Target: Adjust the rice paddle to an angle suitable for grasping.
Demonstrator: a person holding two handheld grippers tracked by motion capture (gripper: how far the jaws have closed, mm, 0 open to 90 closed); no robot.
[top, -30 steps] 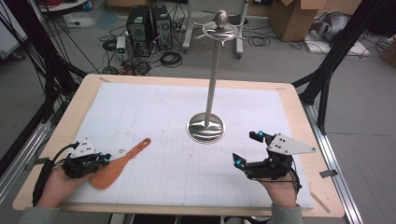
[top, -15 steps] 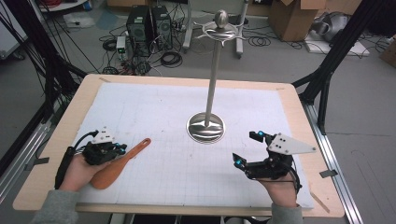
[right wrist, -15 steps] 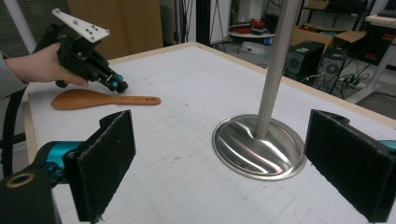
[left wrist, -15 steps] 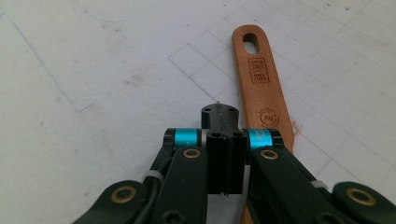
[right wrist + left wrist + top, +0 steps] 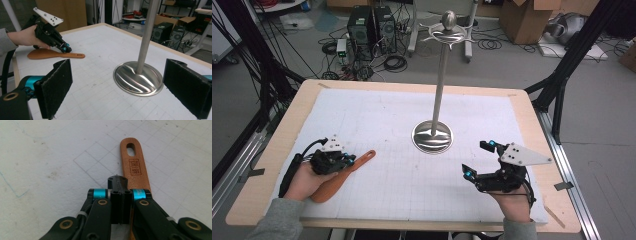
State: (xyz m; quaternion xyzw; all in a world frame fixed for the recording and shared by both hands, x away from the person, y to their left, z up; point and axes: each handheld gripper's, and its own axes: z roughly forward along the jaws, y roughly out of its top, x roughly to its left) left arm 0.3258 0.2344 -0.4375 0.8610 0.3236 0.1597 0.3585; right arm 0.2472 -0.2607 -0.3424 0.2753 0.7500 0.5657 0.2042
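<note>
The wooden spatula [image 5: 339, 175] lies flat on the white gridded mat near the counter's [image 5: 532, 107] front-left corner, blade toward the front edge, handle angled toward the middle, its hanging slot [image 5: 131, 148] at the far tip. Our left hand-held gripper [image 5: 349, 161] sits over the handle with its jaws pressed fully together, and in the left gripper view the closed tips rest above the wood rather than around it, so we judge that it has hold of nothing; whether the tips touch the handle we cannot tell. Toward the middle of the counter stands the metal hanging stand [image 5: 432, 136], a round base with 1 tall pole and hooks at the top. Our right hand-held gripper [image 5: 477, 160] waits near the front-right corner, jaws spread wide and empty, aimed at the stand's base.

The main risk we see: with the left jaws closed, any downward push will press or skid the spatula across the mat instead of picking it up. It lies flat, so even opened jaws may scrape the mat and nudge the handle sideways. A pinch near the slot end would leave the heavy blade drooping and could twist it loose on the way to the hooks.
</note>
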